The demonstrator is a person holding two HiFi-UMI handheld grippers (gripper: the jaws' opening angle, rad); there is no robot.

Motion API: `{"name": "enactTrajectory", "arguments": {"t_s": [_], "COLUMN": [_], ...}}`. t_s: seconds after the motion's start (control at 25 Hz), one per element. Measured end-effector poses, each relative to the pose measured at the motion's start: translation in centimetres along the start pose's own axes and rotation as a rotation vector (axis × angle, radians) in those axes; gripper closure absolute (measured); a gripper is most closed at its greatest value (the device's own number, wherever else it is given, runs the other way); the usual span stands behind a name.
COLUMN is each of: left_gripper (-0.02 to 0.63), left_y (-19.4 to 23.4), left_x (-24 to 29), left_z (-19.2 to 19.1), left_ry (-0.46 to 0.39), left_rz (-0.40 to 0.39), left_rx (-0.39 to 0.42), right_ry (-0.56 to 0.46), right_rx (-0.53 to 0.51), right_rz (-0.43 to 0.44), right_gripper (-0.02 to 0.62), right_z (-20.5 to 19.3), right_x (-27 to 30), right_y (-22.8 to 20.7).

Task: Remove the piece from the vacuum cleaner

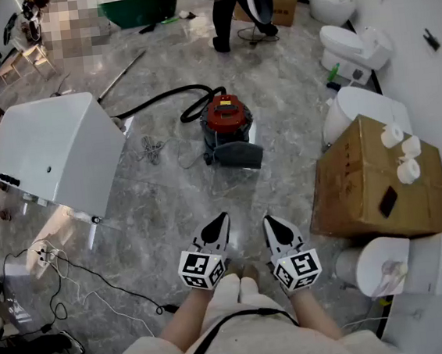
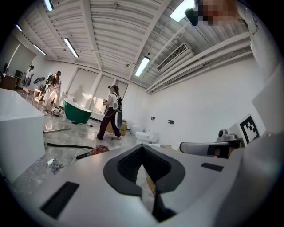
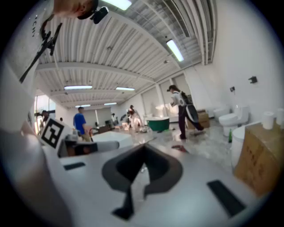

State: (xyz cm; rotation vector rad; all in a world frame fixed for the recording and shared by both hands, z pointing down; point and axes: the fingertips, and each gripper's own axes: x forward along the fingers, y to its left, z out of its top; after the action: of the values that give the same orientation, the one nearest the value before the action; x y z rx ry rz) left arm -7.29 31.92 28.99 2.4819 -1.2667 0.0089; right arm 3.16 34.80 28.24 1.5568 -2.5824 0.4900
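Observation:
A red-topped canister vacuum cleaner point(image 1: 228, 129) stands on the marble floor ahead of me, with a dark grey piece point(image 1: 238, 155) at its near side and a black hose point(image 1: 158, 100) curling off to the left. In the left gripper view its red top point(image 2: 100, 149) peeks over the jaws. My left gripper point(image 1: 221, 221) and right gripper point(image 1: 271, 223) are held side by side near my body, well short of the vacuum. Both are shut with nothing between the jaws.
A white bathtub point(image 1: 50, 155) lies to the left with cables point(image 1: 54, 268) beside it. A cardboard box point(image 1: 378, 179) with paper rolls and white toilets point(image 1: 352, 44) line the right wall. A person point(image 1: 242, 5) stands beyond the vacuum.

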Motion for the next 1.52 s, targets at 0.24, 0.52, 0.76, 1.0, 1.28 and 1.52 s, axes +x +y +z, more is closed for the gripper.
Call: {"name": "enactTrajectory", "arguments": {"t_s": [0.24, 0.52, 0.76, 1.0, 1.28, 1.52], "left_gripper": [0.588, 0.588, 0.588, 0.588, 0.588, 0.588], "left_y": [0.2, -0.3, -0.3, -0.7, -2.1, -2.7], "left_x": [-0.3, 0.3, 1.1, 2.5, 3.4, 5.8], "left_z": [-0.2, -0.2, -0.4, -0.6, -0.3, -0.7], "left_ry": [-0.006, -0.01, -0.008, -0.019, -0.061, -0.036], "left_rz": [0.012, 0.007, 0.034, 0.045, 0.035, 0.01], "left_rx": [-0.009, 0.0, 0.019, 0.038, 0.019, 0.035], "right_ry": [-0.001, -0.001, 0.0, -0.015, -0.03, -0.023], "right_rx": [-0.003, -0.014, -0.044, -0.09, -0.15, -0.156], "right_rz": [0.004, 0.012, 0.037, 0.057, 0.131, 0.154], "right_gripper": [0.581, 0.581, 0.581, 0.581, 0.581, 0.581], "right_z": [-0.1, 0.1, 0.2, 0.2, 0.9, 1.3], "right_x": [-0.1, 0.3, 0.6, 1.2, 1.4, 2.2], "right_y": [0.0, -0.3, -0.3, -1.0, -0.4, -1.6]}}
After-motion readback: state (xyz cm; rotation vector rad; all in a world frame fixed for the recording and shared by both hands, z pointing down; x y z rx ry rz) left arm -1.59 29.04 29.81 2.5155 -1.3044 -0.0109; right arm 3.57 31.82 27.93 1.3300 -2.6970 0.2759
